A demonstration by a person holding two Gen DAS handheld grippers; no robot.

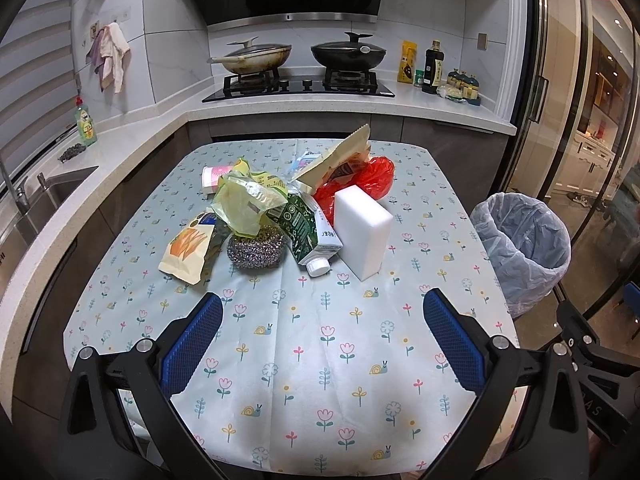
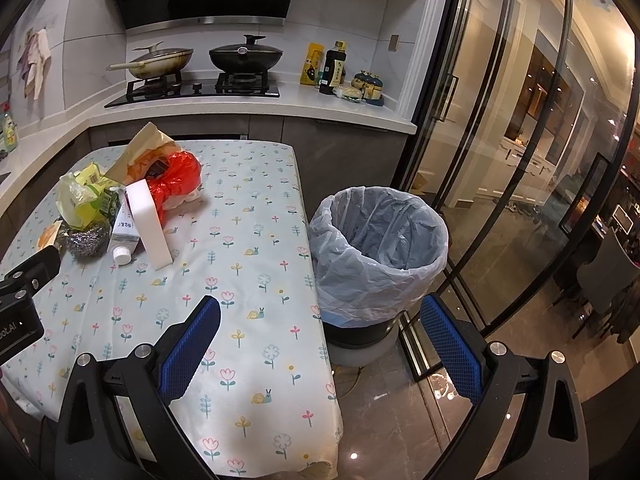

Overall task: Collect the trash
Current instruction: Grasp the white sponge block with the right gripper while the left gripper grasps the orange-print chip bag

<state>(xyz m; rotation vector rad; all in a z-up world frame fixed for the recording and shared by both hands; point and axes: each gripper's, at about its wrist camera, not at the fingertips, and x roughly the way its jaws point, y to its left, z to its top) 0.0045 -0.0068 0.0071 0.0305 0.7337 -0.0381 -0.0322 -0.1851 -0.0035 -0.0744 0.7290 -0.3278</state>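
Both grippers, left gripper [image 1: 322, 312] and right gripper [image 2: 320, 320], spread wide, holding nothing. Lined bin [image 2: 380, 248] at 3 o'clock off the bench [image 2: 256, 280], liner looks empty. Trash pile [image 1: 288, 208] sits at 12 o'clock on the bench.

Trash pile [image 1: 288, 208] heaped on far half of flowered tablecloth [image 1: 320, 360]. Red plastic bag [image 1: 372, 180] crumpled at pile's back right. Green milk carton [image 1: 308, 232] lies tipped, white cap toward near edge. Yellow-green wrapper [image 1: 244, 200] crumpled atop pile. Orange-print snack bag [image 1: 188, 248] flat at left. Bin [image 2: 380, 248], clear liner, stands just beside table's right edge, open.
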